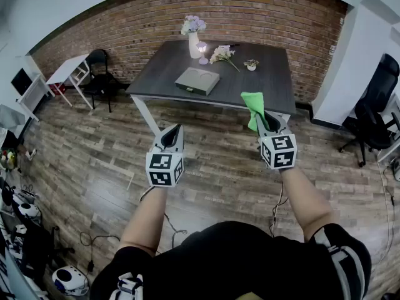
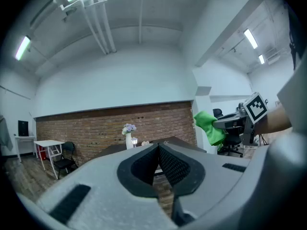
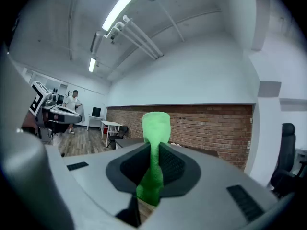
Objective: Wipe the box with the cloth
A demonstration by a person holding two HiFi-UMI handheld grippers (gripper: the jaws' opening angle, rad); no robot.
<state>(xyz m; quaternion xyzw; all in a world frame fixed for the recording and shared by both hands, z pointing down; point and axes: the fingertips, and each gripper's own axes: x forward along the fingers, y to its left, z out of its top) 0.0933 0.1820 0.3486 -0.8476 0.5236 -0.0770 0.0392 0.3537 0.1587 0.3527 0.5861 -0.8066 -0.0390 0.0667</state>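
Observation:
A flat grey box (image 1: 197, 80) lies on the dark table (image 1: 269, 86) ahead of me. My right gripper (image 1: 265, 122) is shut on a green cloth (image 1: 253, 108), which sticks up from between its jaws (image 3: 154, 145). It hangs in the air short of the table's near edge. The left gripper (image 1: 173, 133) is shut and holds nothing, level with the right one and over the wooden floor. From the left gripper view the cloth (image 2: 208, 126) shows at the right, and the jaws meet at the tip (image 2: 158, 146).
On the table's far side stand a white vase with flowers (image 1: 193, 35), a loose bunch of flowers (image 1: 222, 55) and a small plant (image 1: 251, 64). Black chairs stand at left (image 1: 100, 74) and right (image 1: 375, 108). A white side table (image 1: 69, 70) is at left. Cables lie on the floor.

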